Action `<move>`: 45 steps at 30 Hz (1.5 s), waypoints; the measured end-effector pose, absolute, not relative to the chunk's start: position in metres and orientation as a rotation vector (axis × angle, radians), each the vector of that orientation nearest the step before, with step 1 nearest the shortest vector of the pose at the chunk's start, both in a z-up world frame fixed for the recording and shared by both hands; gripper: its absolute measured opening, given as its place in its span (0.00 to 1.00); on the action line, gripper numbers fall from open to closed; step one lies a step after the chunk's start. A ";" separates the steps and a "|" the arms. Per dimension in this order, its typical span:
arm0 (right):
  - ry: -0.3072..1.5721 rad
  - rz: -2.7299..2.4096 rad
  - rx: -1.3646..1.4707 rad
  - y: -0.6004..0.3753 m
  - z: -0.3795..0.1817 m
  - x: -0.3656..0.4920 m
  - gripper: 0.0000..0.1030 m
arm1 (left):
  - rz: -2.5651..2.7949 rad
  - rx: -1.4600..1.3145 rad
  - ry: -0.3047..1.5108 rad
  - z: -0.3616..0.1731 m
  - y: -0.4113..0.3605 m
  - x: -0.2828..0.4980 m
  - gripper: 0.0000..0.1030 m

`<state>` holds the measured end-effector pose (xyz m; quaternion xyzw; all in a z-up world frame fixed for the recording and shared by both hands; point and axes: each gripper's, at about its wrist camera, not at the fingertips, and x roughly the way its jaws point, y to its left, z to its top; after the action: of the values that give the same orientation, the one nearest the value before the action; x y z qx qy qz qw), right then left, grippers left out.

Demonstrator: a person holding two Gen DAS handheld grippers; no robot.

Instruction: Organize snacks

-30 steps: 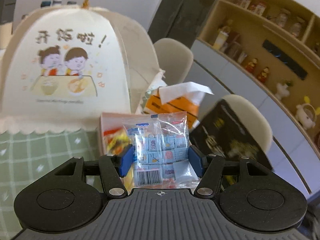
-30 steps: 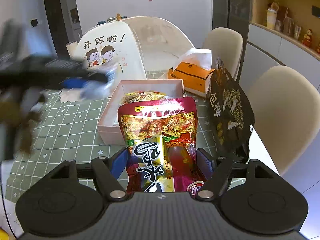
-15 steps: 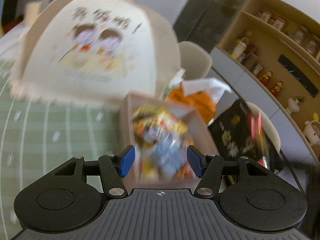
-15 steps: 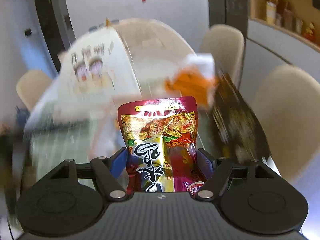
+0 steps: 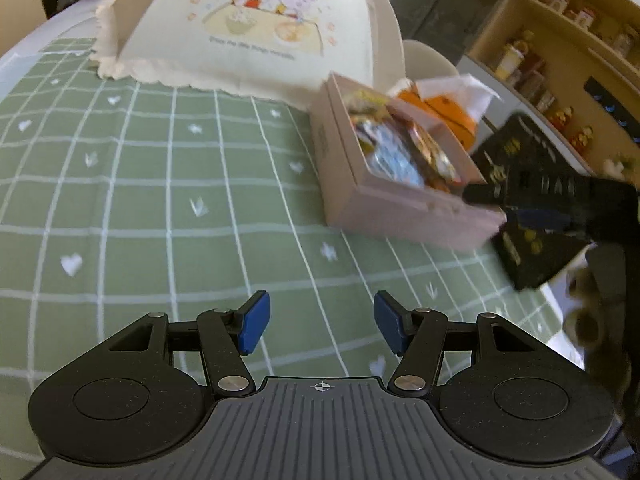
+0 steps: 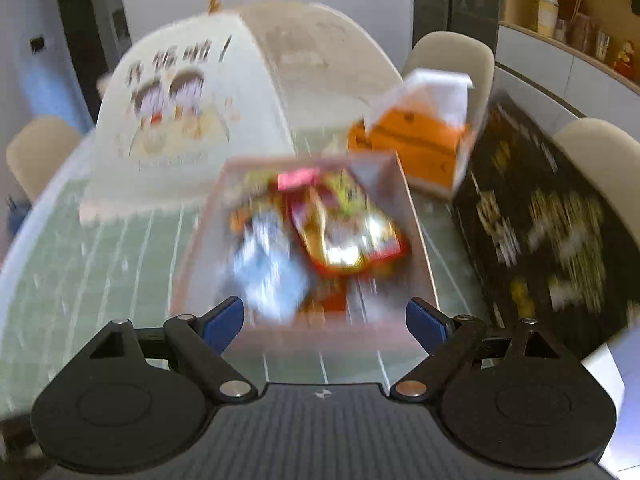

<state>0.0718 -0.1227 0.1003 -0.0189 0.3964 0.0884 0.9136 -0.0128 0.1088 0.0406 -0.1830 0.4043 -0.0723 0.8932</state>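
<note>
our left gripper point(image 5: 320, 326) hangs with its pads apart and nothing between them, over the green checked cloth of the desk point(image 5: 160, 208). our right gripper point(image 6: 324, 322) is opening, empty too, just short of the pink box point(image 6: 304, 336). the snacks lie inside it: a red packet point(image 6: 348, 236) and a clear blue packet point(image 6: 268, 268), light, crinkly and slippery, we judge, best pinched by a sealed edge. beyond stand an orange tissue box point(image 6: 416, 148), a food cover point(image 5: 256, 24), chairs and shelves.
</note>
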 end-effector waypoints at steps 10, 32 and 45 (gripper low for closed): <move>0.806 0.264 0.005 -0.150 0.035 0.036 0.87 | -0.058 -0.130 0.702 0.025 0.050 -0.026 0.61; 0.666 0.128 -0.020 -0.159 0.001 0.023 1.00 | 0.032 0.010 0.647 0.004 0.026 -0.004 0.65; 0.666 0.128 -0.020 -0.159 0.001 0.023 1.00 | 0.032 0.011 0.647 0.004 0.026 -0.004 0.65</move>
<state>0.0227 -0.1590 0.0013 -0.0099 0.3266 0.0628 0.9430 -0.0038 0.0257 0.0037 0.0055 0.3177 0.0156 0.9481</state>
